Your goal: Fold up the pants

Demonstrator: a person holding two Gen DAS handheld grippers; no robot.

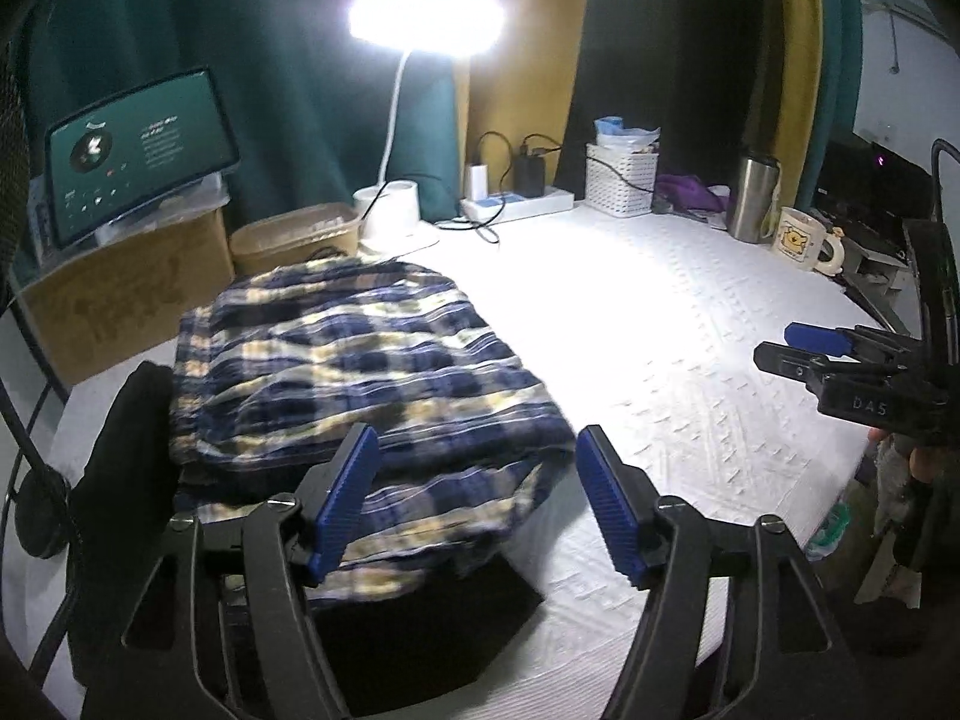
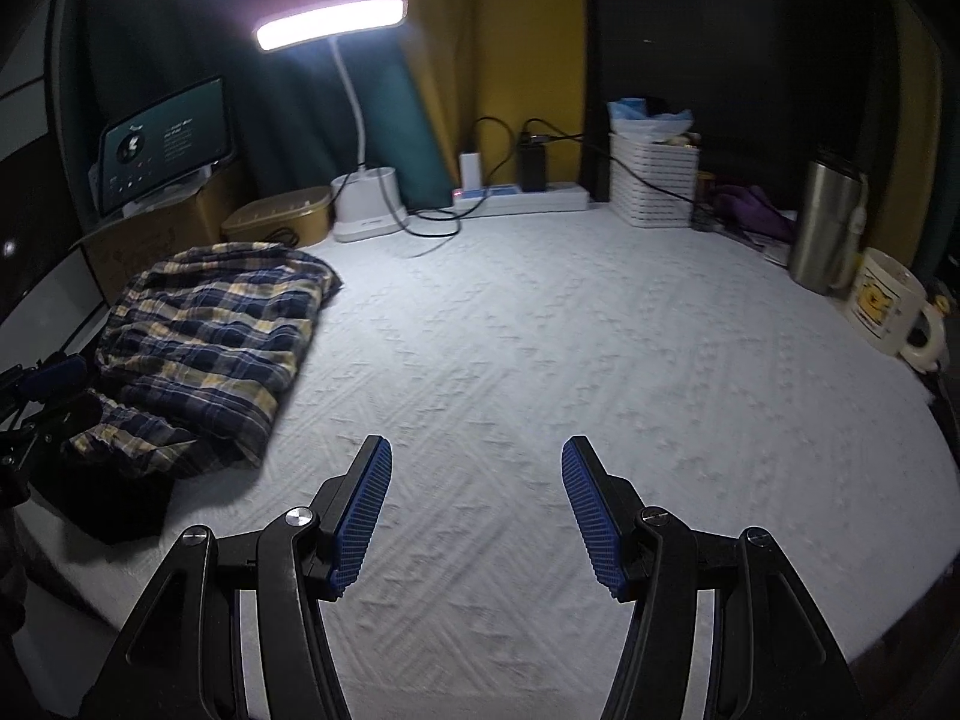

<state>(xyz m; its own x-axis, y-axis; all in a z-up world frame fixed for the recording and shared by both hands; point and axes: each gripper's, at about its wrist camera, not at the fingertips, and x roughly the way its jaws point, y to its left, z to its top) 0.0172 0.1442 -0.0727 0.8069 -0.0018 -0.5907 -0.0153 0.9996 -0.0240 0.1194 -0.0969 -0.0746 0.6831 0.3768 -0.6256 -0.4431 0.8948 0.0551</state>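
Blue, yellow and white plaid pants [image 1: 360,372] lie folded in a bundle on the white textured table cover [image 1: 690,372], on top of a black garment [image 1: 420,630]. My left gripper [image 1: 477,504] is open and empty, just above the near edge of the pants. My right gripper [image 2: 477,510] is open and empty over the bare cover, well right of the pants [image 2: 210,342]. It also shows in the left wrist view [image 1: 786,345] at the right edge. The left gripper [image 2: 48,384] shows at the left edge of the right wrist view.
A lit desk lamp [image 1: 420,18] stands at the back. Near it are a tablet [image 1: 138,150] on a cardboard box [image 1: 120,300], a power strip [image 1: 516,201], a white basket [image 1: 621,177], a steel tumbler [image 1: 750,198] and a mug [image 1: 804,237].
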